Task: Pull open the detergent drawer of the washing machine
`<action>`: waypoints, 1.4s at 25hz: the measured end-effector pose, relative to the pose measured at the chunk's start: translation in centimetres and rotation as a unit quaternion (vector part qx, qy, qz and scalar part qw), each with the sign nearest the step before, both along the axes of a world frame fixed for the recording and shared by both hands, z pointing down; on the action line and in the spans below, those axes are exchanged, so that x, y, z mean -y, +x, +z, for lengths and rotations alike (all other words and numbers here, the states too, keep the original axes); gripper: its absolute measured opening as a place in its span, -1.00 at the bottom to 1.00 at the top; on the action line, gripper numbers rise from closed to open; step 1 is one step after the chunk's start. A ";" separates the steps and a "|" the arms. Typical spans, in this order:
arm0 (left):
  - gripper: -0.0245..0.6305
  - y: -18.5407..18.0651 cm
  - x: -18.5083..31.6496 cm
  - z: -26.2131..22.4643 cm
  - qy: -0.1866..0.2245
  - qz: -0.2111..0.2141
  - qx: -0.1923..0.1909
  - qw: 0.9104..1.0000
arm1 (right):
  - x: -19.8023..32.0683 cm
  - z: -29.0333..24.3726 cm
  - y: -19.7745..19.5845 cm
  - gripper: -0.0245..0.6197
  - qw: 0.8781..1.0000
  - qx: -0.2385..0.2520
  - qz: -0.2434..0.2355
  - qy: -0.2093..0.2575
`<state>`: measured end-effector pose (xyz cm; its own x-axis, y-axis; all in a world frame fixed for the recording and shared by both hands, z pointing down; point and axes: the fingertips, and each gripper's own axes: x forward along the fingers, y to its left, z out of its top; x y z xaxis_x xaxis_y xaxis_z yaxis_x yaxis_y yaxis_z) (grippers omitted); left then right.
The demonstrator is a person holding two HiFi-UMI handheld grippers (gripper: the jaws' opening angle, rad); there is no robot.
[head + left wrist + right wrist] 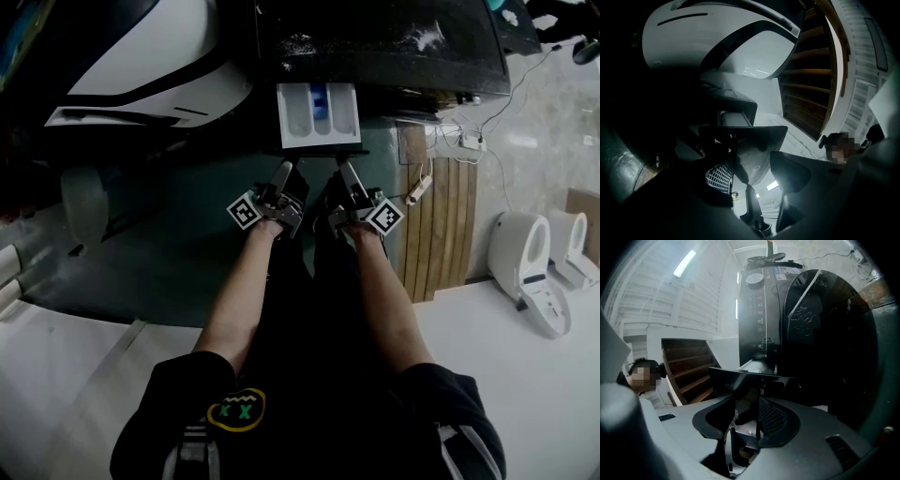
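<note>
**Detergent drawer out, both grippers at its front**

The washing machine (384, 42) is dark and glossy. The detergent drawer (319, 114) stands pulled out of the machine's front toward the person. It is a white tray with three compartments, and the middle one holds a blue insert.

The left gripper (281, 173) and the right gripper (347, 173) sit side by side in front of the machine, below the drawer's outer edge, left under its left half and right under its right half. Both are tilted up toward it, with their tips at its front panel. Bare forearms (234, 300) run from the grippers away from the machine to the person.

In the left gripper view the jaws stand partly apart. The dark front panel spans across above their tips, wider than the gap between them. The left gripper has no visible grip on the panel.

In the right gripper view the jaws are closer together but still apart. The same dark panel lies across above them, with the machine's control strip and round door rising behind it. The right gripper has no visible grip on the panel either.

A large white rounded appliance (141, 56) stands to the left of the machine. A wooden slatted board (445, 220) lies to the right of the machine, with a white power strip and cable (469, 141) at its near end. Two white floor fixtures (530, 267) stand further right of the machine, beyond the board. A wooden staircase (689, 371) appears left of the machine in the right gripper view.
</note>
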<state>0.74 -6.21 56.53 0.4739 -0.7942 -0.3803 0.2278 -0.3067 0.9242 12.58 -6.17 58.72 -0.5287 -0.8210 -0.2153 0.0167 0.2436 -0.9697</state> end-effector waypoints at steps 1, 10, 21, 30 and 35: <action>-0.17 0.0 -0.2 0.0 0.000 0.002 -0.001 1.000 | -0.2 0.0 0.0 -0.36 1.000 -0.001 0.000 0.000; -0.14 0.1 -0.8 0.3 -0.003 0.005 -0.001 1.000 | -1.0 0.4 -0.1 -0.39 1.000 -0.014 -0.007 -0.008; -0.01 -0.3 -2.1 0.3 -0.005 0.027 0.021 0.999 | -2.4 0.2 -0.7 -0.27 0.997 -0.050 -0.049 -0.012; -0.02 -0.2 -4.3 -6.0 0.107 0.118 0.225 0.961 | -3.6 -7.1 -0.6 -0.29 0.970 -0.213 -0.090 0.074; -0.04 0.7 -3.9 -14.1 0.227 0.122 0.369 0.893 | -2.8 -15.5 -1.2 -0.32 0.924 -0.333 -0.075 0.173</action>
